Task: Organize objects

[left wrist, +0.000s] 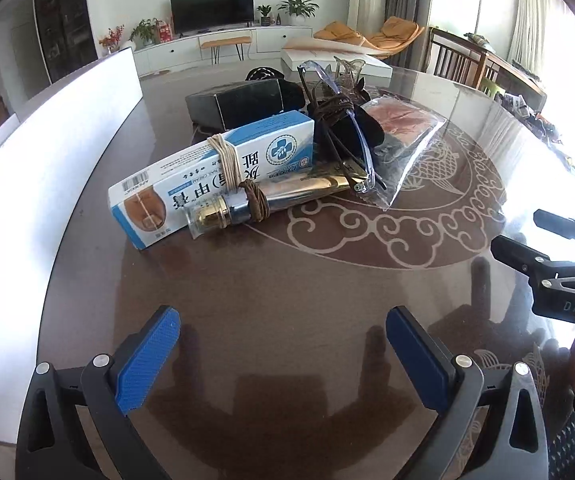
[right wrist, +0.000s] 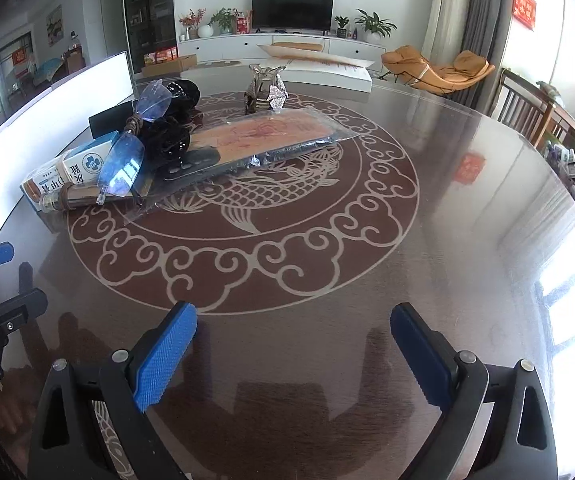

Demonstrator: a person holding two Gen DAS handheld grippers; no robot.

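On the table (left wrist: 271, 320) one blue-and-white carton (left wrist: 211, 178) is seen, one gold-capped tube (left wrist: 271, 198), one black box (left wrist: 235, 106), one pair of clear glasses (left wrist: 347, 136) and one flat clear packet (left wrist: 403, 140). One clear hair claw (right wrist: 265, 88) can be counted. Two loops of cord are made out, one pale (left wrist: 225, 156), one brown (left wrist: 257, 200). Two grippers are counted, left (left wrist: 283, 352) and right (right wrist: 293, 352).
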